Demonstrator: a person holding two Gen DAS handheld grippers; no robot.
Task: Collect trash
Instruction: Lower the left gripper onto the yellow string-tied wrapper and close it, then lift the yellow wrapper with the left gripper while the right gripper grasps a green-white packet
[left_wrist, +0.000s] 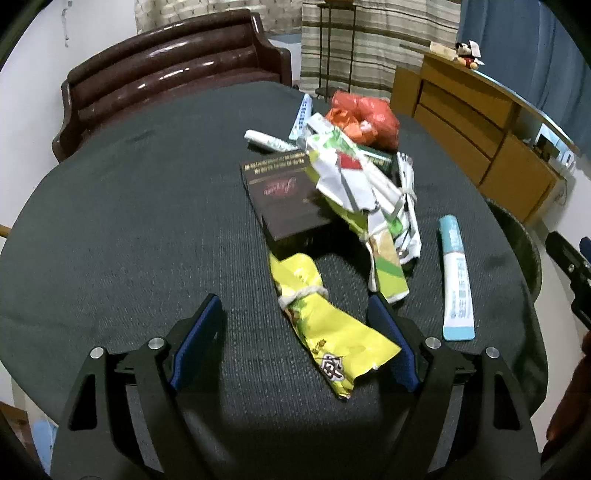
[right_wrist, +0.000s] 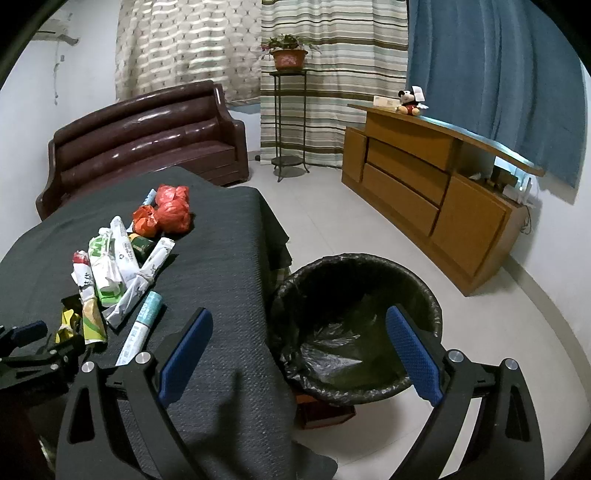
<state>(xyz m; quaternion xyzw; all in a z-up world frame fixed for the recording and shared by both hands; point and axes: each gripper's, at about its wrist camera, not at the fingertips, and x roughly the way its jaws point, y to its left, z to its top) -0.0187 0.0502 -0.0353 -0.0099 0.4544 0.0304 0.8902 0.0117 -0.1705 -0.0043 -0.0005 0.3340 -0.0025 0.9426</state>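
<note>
A pile of trash lies on the dark-clothed table (left_wrist: 129, 221): a yellow snack bag (left_wrist: 325, 325) tied with string, a dark brown box (left_wrist: 284, 199), crumpled green-and-white wrappers (left_wrist: 354, 181), a red plastic bag (left_wrist: 373, 118) and a light blue tube (left_wrist: 456, 277). My left gripper (left_wrist: 295, 314) is open, low over the table, its fingers on either side of the yellow bag. My right gripper (right_wrist: 299, 332) is open and empty, over the table's edge beside a black-lined trash bin (right_wrist: 354, 321). The pile also shows in the right wrist view (right_wrist: 110, 266).
A brown leather sofa (right_wrist: 144, 140) stands behind the table. A wooden cabinet (right_wrist: 436, 192) with a plush toy (right_wrist: 408, 101) lines the right wall. A plant stand (right_wrist: 290, 122) is by the curtains. A small red-brown box (right_wrist: 325, 413) lies on the floor under the bin.
</note>
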